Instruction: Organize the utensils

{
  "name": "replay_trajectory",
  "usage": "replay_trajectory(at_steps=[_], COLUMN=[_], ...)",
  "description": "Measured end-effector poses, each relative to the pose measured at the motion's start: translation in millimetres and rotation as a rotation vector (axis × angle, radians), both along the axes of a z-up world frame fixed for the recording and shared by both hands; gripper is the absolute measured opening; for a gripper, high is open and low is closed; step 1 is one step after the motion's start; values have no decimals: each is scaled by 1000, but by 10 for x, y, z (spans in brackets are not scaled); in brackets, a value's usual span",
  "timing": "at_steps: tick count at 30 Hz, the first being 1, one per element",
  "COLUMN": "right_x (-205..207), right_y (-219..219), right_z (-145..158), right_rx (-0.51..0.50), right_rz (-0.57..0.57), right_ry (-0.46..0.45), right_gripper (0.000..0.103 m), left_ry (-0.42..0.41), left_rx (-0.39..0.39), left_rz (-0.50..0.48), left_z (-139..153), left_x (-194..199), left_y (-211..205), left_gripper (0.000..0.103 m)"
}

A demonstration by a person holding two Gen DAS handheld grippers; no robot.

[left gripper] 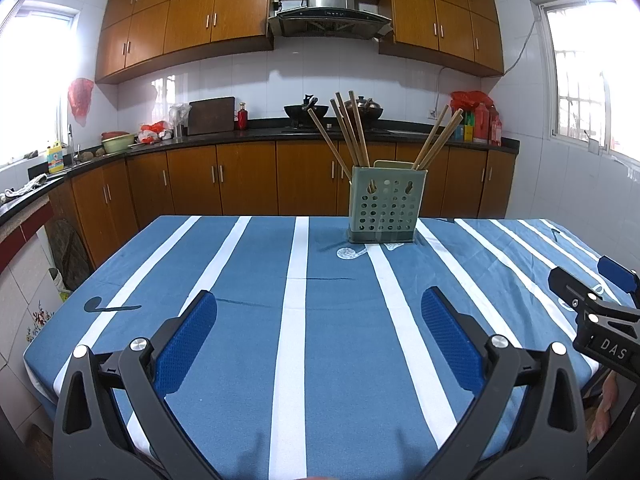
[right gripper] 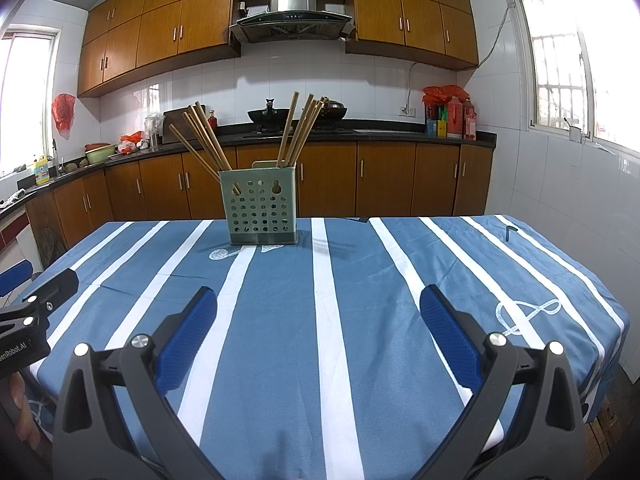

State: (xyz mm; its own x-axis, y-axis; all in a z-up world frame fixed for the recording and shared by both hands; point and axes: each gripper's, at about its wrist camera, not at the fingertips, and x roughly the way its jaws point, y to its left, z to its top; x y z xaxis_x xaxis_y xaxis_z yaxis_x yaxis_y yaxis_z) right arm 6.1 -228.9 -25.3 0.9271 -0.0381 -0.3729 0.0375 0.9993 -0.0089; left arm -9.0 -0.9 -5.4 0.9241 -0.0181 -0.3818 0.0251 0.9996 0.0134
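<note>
A pale green perforated utensil holder [left gripper: 385, 205] [right gripper: 260, 208] stands upright near the far edge of the table. Several wooden chopsticks [left gripper: 349, 133] [right gripper: 208, 140] lean out of it in two bunches, one left and one right. My left gripper [left gripper: 319, 312] hovers over the near part of the table, open, with nothing between its blue pads [left gripper: 188, 344]. My right gripper [right gripper: 318, 308] is likewise open and empty, well short of the holder. Each gripper shows at the edge of the other's view: the right one [left gripper: 592, 296], the left one [right gripper: 28, 300].
A blue tablecloth with white stripes [left gripper: 296, 320] [right gripper: 328, 320] covers the table. Behind it runs a dark kitchen counter [left gripper: 256, 128] with woks, bottles and a cutting board, above wooden cabinets. Tiled walls and windows flank both sides.
</note>
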Motion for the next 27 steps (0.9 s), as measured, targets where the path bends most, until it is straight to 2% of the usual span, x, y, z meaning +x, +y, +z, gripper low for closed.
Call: replay_trajectory(at_steps=[27], right_x=[-1], right_y=[6], right_z=[-1], right_rx=[1], right_rz=[-1], right_ry=[1], right_gripper=[99], left_ry=[18], left_rx=[-14], left_rz=[11], left_z=[-21], left_x=[26], left_y=[10], left_gripper=[101])
